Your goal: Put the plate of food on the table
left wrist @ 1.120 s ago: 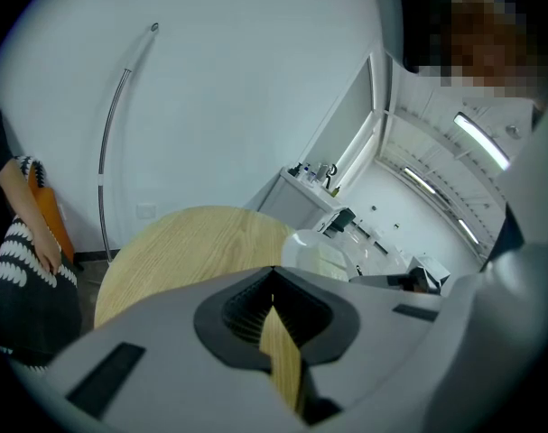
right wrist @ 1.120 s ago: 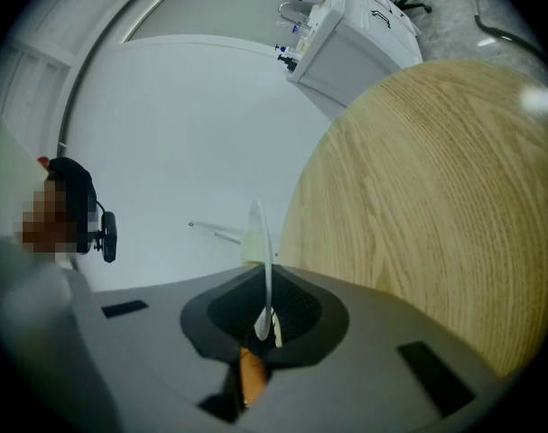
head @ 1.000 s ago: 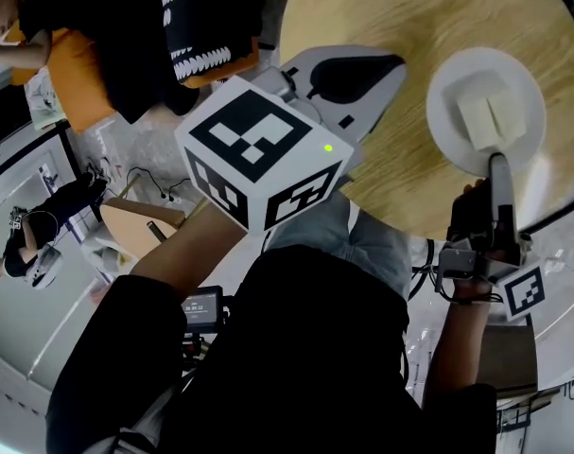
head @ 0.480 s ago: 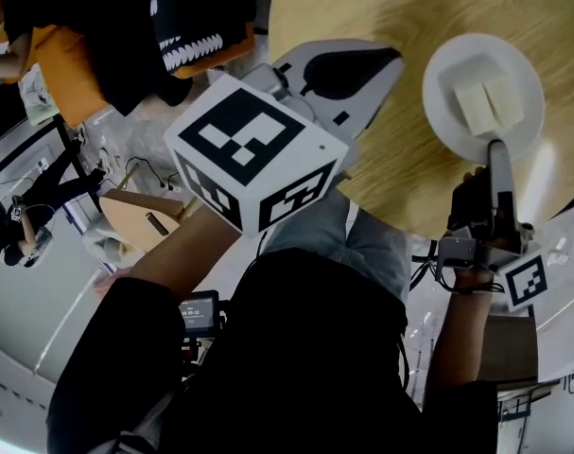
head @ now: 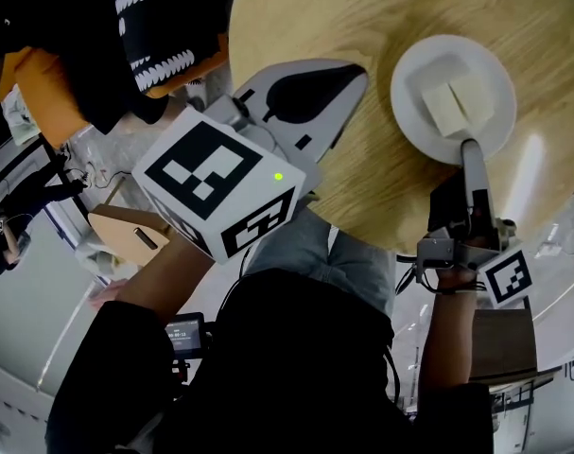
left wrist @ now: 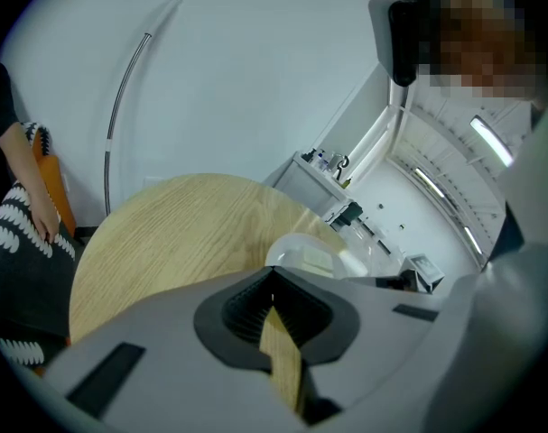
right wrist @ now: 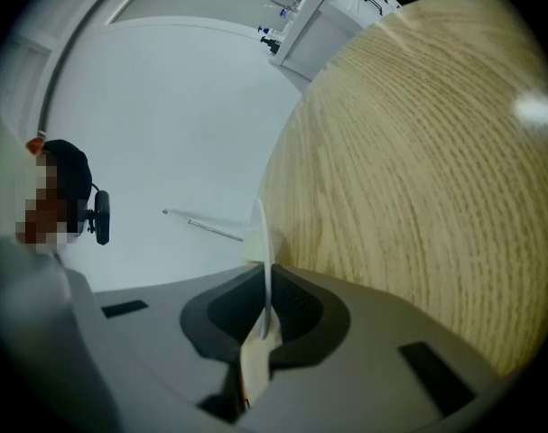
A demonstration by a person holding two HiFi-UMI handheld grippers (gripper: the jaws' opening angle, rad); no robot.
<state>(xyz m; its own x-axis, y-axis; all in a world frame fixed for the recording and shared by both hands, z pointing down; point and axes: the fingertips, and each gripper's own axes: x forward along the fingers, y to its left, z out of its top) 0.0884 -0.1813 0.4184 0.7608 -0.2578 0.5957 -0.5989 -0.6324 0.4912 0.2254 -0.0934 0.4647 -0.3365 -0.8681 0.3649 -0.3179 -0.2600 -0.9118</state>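
Head view: the right tool point(head: 468, 151) is clamped on the near rim of the plate point(head: 407, 102). The plate and its pale food point(head: 457, 107) therefore lie straight ahead of it, wholly over the round table point(head: 343, 8). Right gripper view: the rim sits edge-on between the closed jaws, with the wood just beside it; we cannot tell whether they touch. The left tool point(head: 339, 78), jaws together and empty, is well apart to the left. We judge that set-down and release fall to the right hand.
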